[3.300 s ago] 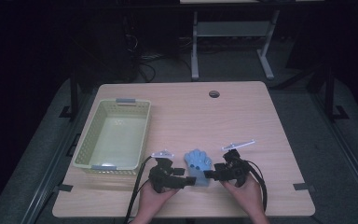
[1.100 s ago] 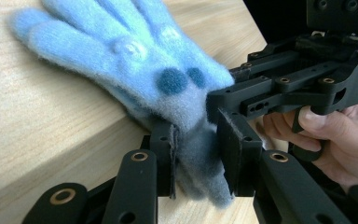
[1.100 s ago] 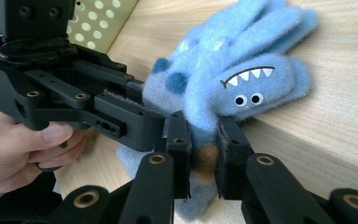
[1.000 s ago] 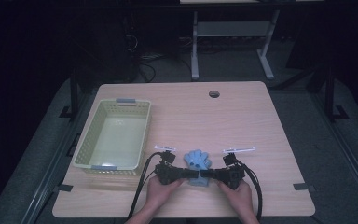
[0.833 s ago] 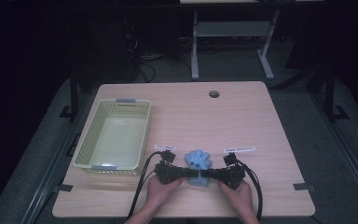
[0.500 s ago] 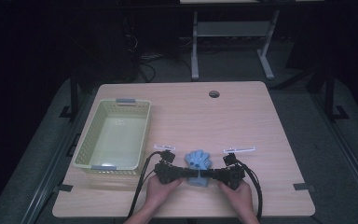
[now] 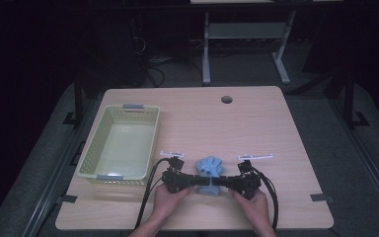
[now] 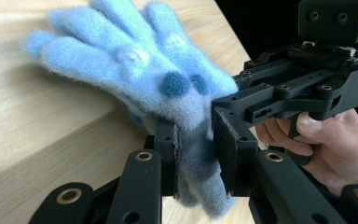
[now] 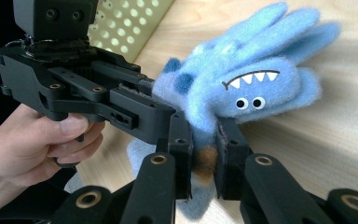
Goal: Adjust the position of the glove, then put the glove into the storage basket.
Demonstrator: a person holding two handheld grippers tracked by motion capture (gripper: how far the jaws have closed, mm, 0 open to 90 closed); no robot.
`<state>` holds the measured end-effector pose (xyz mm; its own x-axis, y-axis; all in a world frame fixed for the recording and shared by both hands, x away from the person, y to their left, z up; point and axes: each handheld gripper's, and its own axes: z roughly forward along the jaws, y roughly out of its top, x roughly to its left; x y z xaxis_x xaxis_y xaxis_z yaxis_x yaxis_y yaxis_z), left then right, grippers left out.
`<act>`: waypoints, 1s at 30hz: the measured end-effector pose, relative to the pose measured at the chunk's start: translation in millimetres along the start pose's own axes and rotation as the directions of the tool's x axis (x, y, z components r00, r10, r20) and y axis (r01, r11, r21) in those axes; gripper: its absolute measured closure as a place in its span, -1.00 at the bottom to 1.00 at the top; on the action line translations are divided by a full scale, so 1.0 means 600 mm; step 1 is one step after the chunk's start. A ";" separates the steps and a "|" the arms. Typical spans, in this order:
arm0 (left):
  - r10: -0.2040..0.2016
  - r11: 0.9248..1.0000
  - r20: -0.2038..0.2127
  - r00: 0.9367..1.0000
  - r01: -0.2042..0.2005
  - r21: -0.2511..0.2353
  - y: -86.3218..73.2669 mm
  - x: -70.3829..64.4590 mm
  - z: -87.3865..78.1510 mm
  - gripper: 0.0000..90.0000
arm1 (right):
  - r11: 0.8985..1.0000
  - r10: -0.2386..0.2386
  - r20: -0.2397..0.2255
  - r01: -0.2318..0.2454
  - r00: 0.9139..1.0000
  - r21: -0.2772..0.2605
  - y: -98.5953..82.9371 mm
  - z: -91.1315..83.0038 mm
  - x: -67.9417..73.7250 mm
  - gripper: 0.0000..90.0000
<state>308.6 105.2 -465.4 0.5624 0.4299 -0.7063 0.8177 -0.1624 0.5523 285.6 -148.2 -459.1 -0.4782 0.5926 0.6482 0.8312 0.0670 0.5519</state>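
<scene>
1. Fuzzy light-blue plush toy with splayed finger-like lobes, dark blue spots and a stitched toothy face [image 7: 210, 168] sits near the front edge of the pale wood-grain table [image 7: 256, 123], midway between both hands and to the right of the pale green perforated plastic basket [image 7: 119, 143].
2. Left gripper [image 8: 193, 154]: jaws clamped on the plush's lower, stalk-like end; fabric bunches between the pads.
3. Right gripper [image 9: 200, 149]: jaws likewise closed on the same lower part from the opposite side, the face lobe lying just above its pads. The two tools meet nearly nose to nose on the toy.
4. In the high view the left gripper [image 7: 177, 180] and right gripper [image 7: 242, 181] lie almost in one line, toy pinched between.
5. Risk: both bites sit on soft pile only, close together. If the hands pull apart or lift unevenly, one pinch may slip off the fluff, or the seam could strain.
6. Risk: the jaw bodies are crowded; any twist could knock one tool against the other and loosen a hold.
7. Risk: carrying towards the basket with one grip lost, the toy would swing and could drop short of the rim.
</scene>
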 end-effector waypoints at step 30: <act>0.045 0.999 -0.004 0.999 -0.045 -0.018 0.021 -0.024 -0.036 0.58 | 0.999 -0.050 -0.005 0.050 0.999 -0.006 0.031 -0.012 0.038 0.76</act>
<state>308.2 116.0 -438.6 0.5980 0.4260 -0.6789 0.7893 -0.1657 0.5913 288.1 -139.2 -430.4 -0.5206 0.5844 0.6225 0.8045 0.0918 0.5868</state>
